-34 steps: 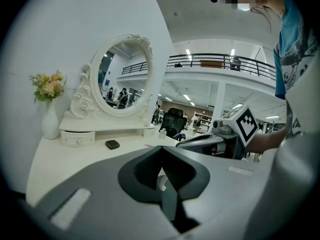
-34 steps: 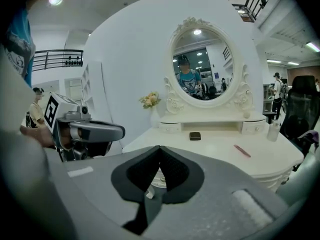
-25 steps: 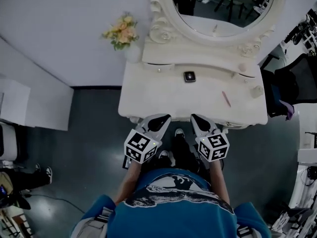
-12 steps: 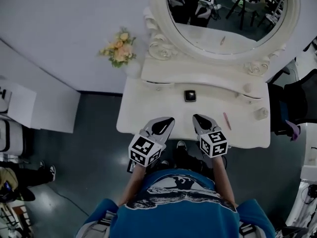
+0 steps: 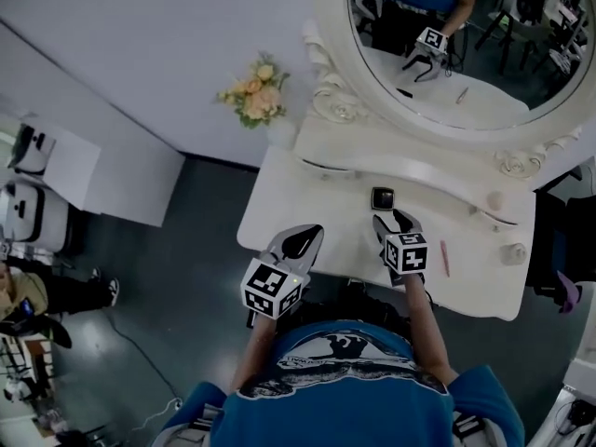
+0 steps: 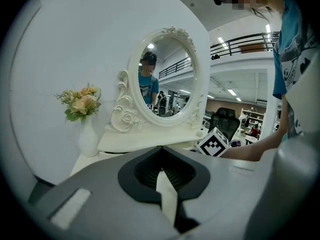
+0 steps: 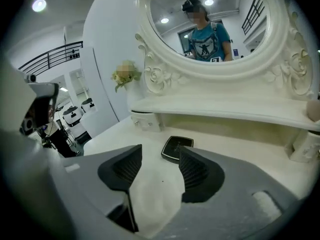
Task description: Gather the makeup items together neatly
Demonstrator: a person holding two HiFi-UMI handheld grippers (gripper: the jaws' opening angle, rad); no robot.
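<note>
Jaws of the right gripper (image 7: 160, 148) had just been opening, empty, with the black compact (image 7: 176, 148) just beyond their tips; the left gripper (image 6: 161, 148) had its jaws closed, empty.

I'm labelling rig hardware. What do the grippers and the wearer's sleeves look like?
The left gripper and right gripper have light grey bodies and jaws lined with black ribbed pads; each carries a white cube with black square markers. The right jaws have just been opening, nothing between them. The T-shirt worn is blue and short-sleeved.

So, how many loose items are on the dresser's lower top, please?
3: black compact before the right gripper, pink stick beside it, pale jar far right; more may be hidden.
</note>
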